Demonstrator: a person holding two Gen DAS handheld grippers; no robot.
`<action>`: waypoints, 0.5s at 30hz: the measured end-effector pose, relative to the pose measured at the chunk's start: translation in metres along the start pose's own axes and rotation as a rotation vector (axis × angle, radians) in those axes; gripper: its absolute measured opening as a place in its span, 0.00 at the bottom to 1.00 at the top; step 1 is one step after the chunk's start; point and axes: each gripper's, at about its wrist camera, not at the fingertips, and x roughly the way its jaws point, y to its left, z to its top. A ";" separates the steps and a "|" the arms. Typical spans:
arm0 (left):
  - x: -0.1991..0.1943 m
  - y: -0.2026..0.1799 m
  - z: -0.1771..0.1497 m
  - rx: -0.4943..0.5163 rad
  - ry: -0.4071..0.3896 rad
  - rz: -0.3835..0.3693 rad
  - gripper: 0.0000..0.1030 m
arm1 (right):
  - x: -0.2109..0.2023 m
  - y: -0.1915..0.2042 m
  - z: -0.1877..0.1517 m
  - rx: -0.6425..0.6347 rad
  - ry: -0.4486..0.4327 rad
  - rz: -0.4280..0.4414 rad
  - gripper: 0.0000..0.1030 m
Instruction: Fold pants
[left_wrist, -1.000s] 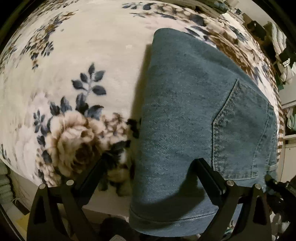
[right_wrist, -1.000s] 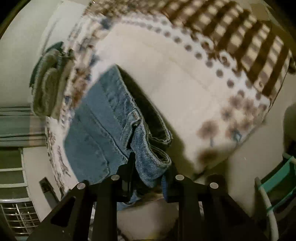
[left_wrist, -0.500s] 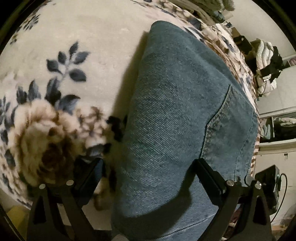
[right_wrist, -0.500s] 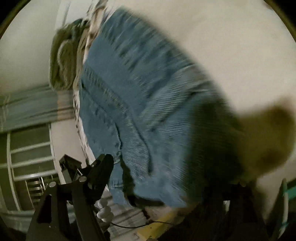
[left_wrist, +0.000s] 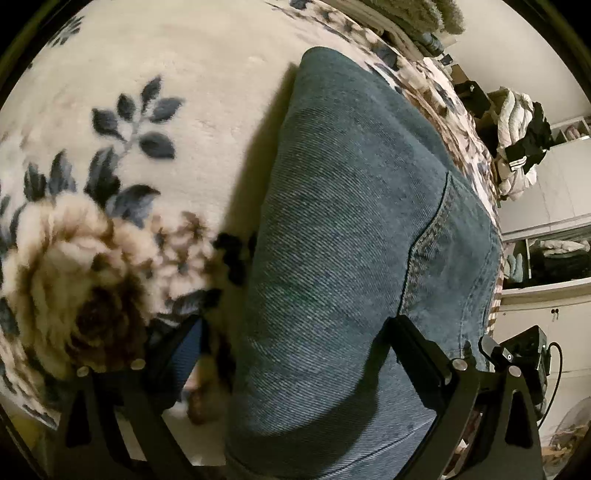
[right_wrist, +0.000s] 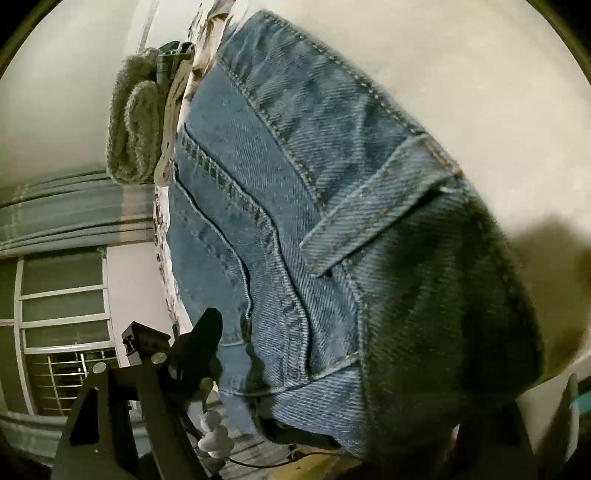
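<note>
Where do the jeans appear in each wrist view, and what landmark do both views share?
Left wrist: the jeans fill the centre and right, back pocket at right, lying on the floral blanket.
Right wrist: they fill the centre, waistband belt loop mid-frame.
Shared landmark: the pocket's stitched seam; also the green towel at the blanket's far end.

Left claw (left_wrist: 291, 343) is tipped down pretty steeply, jaws spread wide. One black finger (left_wrist: 184, 347) sits low on the left of its view and the other (left_wrist: 410, 343) low on the right. The pants (left_wrist: 332, 221) run up between them, and the pads aren't squeezing anything.

Right claw (right_wrist: 332, 387) is also angled down, and its jaws have just been opening. They're wide apart, with the denim lying between them, not pinched. Only its left finger (right_wrist: 201, 339) shows clearly. The other side is lost in dark shadow at the bottom right, can't really make it out.
</note>
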 end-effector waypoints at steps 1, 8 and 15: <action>-0.001 0.000 0.000 0.000 -0.004 -0.001 0.97 | 0.001 0.004 -0.001 -0.003 -0.011 -0.012 0.78; -0.031 -0.014 -0.008 0.031 -0.090 -0.048 0.26 | 0.003 0.031 -0.009 0.004 -0.080 -0.081 0.37; -0.081 -0.030 -0.009 0.013 -0.136 -0.089 0.19 | -0.023 0.071 -0.018 -0.010 -0.100 -0.082 0.32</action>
